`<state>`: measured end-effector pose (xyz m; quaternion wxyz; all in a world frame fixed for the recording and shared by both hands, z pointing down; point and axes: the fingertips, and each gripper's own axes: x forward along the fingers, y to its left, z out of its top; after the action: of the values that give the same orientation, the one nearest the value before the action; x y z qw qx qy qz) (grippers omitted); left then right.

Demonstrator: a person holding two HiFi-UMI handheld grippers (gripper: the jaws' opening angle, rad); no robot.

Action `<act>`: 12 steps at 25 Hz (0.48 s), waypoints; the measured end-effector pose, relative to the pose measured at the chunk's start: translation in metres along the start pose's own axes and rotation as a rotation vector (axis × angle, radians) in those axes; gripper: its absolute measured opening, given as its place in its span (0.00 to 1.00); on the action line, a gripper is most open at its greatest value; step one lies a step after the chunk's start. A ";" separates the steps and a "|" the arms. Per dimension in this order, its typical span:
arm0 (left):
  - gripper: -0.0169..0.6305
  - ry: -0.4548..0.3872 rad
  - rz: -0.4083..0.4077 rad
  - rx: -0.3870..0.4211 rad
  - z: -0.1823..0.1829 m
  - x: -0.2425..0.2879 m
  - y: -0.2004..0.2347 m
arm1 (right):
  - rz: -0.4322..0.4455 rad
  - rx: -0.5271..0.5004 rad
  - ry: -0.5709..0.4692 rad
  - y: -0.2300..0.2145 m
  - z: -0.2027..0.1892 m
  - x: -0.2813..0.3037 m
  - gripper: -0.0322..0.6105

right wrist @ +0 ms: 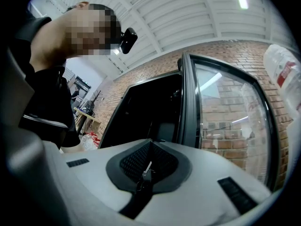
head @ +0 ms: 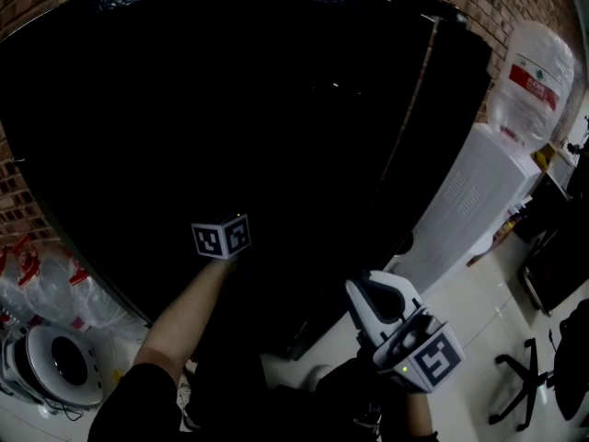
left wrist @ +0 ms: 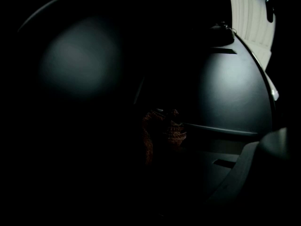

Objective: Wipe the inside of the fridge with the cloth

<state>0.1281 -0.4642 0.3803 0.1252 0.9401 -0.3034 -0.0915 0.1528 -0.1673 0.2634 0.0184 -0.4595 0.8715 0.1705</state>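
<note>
The cloth (left wrist: 175, 133) is a coarse, knitted, reddish-brown wad, deep inside the fridge (head: 230, 109) and clenched in the left claw (left wrist: 162, 142), whose jaws are almost lost in the dark around it. Behind the cloth the fridge's inner wall (left wrist: 230, 88) is smooth, matte grey and gently curved, crossed by a moulded ledge with a slot below it; the cloth sits close in front of that ledge, though whether it touches cannot be told. From the head view the fridge is a tall, glossy black cabinet, and the left forearm (head: 184, 311) reaches up and forward into its unlit opening, bare below a black sleeve, with the marker cube (head: 221, 238) just at the edge of the dark. The right claw (right wrist: 146, 168) is closed on nothing – its pale grey plastic jaws meet along a seam set in a dark, mesh-textured pad. It is held low at the person's right side (head: 382, 302), outside the cabinet and pointing towards it. Its view shows the glass door (right wrist: 230, 126) swung open in a dark frame, red brick wall (right wrist: 155, 65) above and behind. Right of the fridge stands a white ribbed water dispenser (head: 469, 201) topped by a clear plastic bottle (head: 529, 72) with a red label, its print too small to read.
</note>
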 end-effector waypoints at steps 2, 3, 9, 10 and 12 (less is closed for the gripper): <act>0.09 -0.006 0.016 0.010 0.001 0.004 0.005 | 0.003 -0.001 0.003 0.001 0.000 0.000 0.06; 0.09 -0.009 0.024 0.012 0.002 0.005 0.008 | 0.004 -0.002 0.004 0.001 0.000 0.000 0.06; 0.09 -0.014 0.069 0.034 0.005 0.013 0.018 | -0.001 -0.006 0.011 0.000 -0.001 0.001 0.06; 0.09 -0.015 0.074 0.029 0.005 0.013 0.020 | -0.003 -0.005 0.010 0.000 -0.001 0.001 0.06; 0.09 -0.021 0.090 0.026 0.007 0.014 0.024 | -0.008 -0.005 0.011 -0.001 -0.001 0.001 0.06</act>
<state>0.1250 -0.4925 0.3793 0.1139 0.9261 -0.3479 -0.0915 0.1531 -0.1684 0.2641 0.0131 -0.4639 0.8693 0.1702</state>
